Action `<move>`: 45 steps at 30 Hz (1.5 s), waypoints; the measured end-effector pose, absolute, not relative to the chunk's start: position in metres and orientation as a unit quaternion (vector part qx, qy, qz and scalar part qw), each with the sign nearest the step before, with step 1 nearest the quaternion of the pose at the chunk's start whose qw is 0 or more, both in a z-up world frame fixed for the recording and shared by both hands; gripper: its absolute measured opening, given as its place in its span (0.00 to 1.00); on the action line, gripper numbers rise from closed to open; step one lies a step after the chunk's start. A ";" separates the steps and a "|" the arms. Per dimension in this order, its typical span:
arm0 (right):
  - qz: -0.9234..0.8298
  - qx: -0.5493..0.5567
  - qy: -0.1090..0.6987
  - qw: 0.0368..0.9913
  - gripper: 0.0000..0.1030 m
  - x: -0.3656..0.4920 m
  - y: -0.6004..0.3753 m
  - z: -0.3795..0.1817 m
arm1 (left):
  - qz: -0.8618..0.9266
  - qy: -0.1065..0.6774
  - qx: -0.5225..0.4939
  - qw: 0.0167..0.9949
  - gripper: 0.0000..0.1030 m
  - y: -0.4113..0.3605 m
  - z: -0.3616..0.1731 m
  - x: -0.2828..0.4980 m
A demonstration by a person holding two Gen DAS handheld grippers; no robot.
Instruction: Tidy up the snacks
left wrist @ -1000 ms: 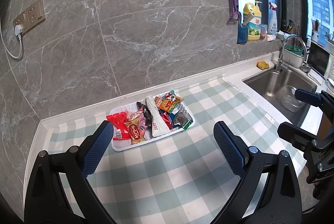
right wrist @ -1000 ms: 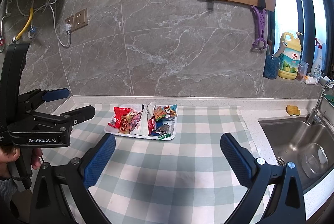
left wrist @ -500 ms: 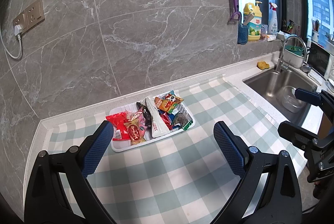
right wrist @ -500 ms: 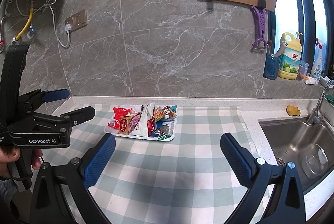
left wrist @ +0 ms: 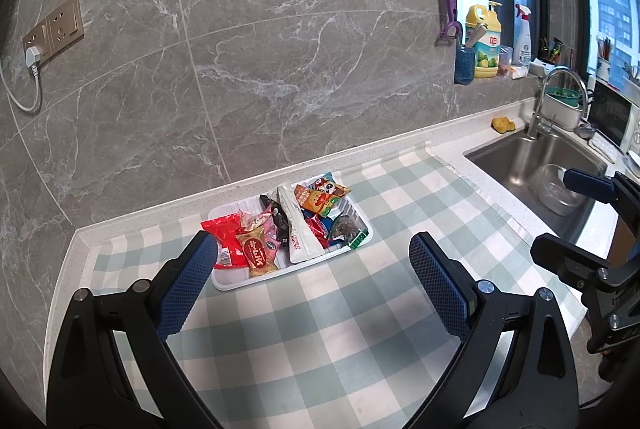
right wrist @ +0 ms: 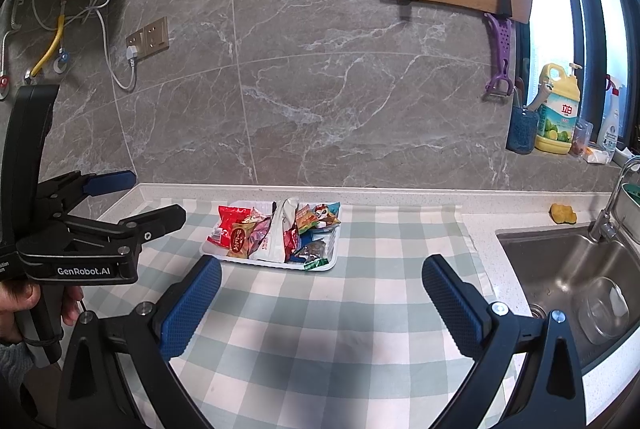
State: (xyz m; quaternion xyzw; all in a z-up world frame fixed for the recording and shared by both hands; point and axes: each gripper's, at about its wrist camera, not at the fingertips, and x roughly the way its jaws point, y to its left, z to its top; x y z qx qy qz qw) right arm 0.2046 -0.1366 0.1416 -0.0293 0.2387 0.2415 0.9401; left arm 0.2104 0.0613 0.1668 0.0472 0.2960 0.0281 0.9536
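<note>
both claws, left claw (left wrist: 314,285) and right claw (right wrist: 322,301), wide apart, empty, short of snack tray (left wrist: 256,279)

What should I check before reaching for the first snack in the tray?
1. Left gripper open, holding nothing: ok.
2. Right gripper open, holding nothing: ok.
3. White tray flat on the checked cloth: ok.
4. Snacks sorted: not ok; the white pouch and red packet lie jumbled with the others.
5. Path across the cloth to the tray clear: ok.
6. Where sorted snacks should go: cannot tell.
</note>
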 end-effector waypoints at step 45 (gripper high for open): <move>0.253 -0.014 0.256 0.933 0.99 0.196 -0.125 0.130 | 0.093 0.266 0.003 0.959 0.95 0.074 0.156 0.190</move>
